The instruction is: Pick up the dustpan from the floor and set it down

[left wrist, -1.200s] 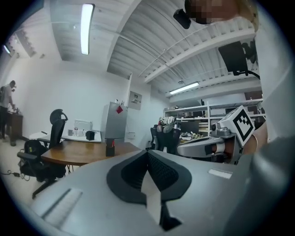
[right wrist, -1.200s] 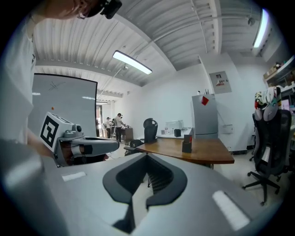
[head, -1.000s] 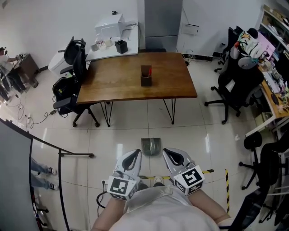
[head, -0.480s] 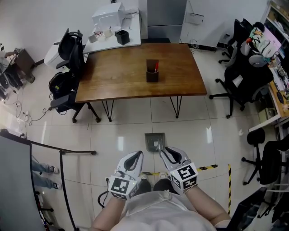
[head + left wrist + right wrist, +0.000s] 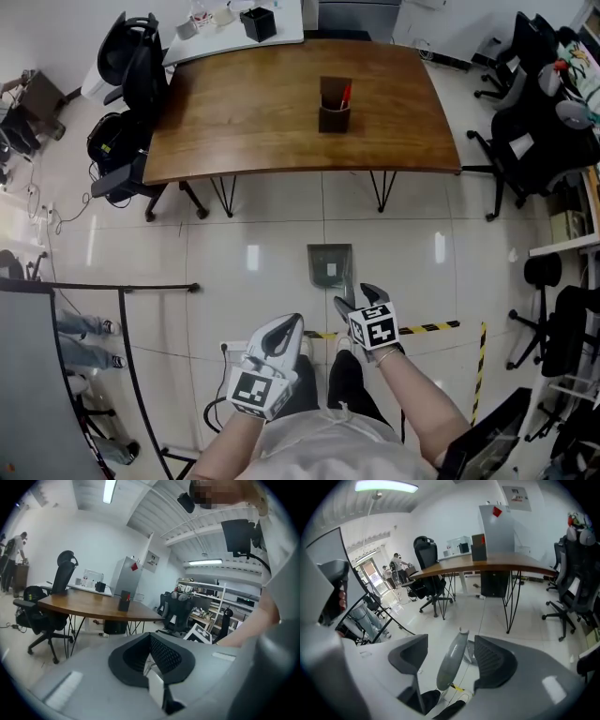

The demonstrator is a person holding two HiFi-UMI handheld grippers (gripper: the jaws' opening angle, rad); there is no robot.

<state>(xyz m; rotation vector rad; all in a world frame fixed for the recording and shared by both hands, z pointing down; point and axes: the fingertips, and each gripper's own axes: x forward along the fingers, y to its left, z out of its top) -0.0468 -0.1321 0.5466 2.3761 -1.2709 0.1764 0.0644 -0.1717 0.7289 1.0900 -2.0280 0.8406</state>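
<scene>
Right claw (image 5: 357, 296) jaws just spread apart, straddling dustpan (image 5: 451, 663) handle on floor (image 5: 244, 281), not pinching; left claw (image 5: 284, 330) closed.

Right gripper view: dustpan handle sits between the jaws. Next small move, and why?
Probably shift the right gripper slightly to centre the dustpan handle, then close on it. Its jaws have just been opening and stand apart, with the handle between them, nearer one pad and gripped by neither. The dustpan lies flat on the floor, not yet lifted.
</scene>
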